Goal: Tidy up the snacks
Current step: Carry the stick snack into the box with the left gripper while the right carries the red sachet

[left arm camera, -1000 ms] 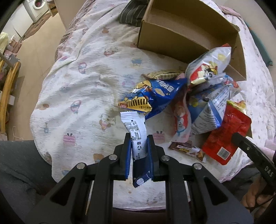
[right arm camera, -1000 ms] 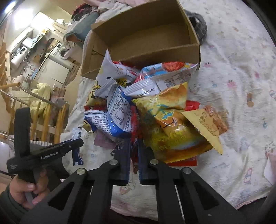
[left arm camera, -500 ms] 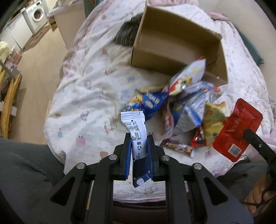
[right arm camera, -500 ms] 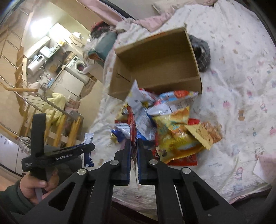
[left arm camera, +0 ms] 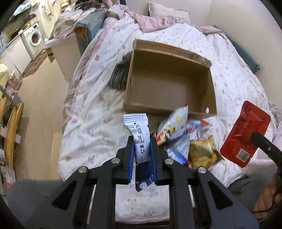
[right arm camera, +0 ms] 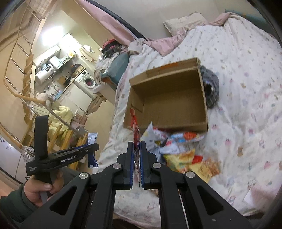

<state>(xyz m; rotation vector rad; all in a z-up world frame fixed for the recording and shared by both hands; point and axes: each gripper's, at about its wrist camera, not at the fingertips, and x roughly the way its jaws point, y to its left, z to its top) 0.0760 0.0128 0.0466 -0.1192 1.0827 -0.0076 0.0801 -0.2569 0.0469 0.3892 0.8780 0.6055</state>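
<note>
Here the left gripper (left arm camera: 141, 148) jaws clamp a white-and-blue packet (left arm camera: 138, 133); right gripper (right arm camera: 136, 153) jaws pinch a red packet (left arm camera: 245, 137); "GenRobot.AI" legible.

A wide bed under a white quilt printed with small pastel cartoon figures (left arm camera: 98, 109) fills the middle of the room, a crumpled pink blanket (left arm camera: 151, 22) and a pale pillow (right arm camera: 185, 22) at its far end against a plain cream wall (left arm camera: 234, 15). Beside the bed the floor is light beige (left arm camera: 42, 98). Farther off stand a white front-loading washing machine (left arm camera: 33, 40) and white cabinets (right arm camera: 79, 98), a wooden stair rail with metal bars (right arm camera: 19, 58), under warm ceiling light.
</note>
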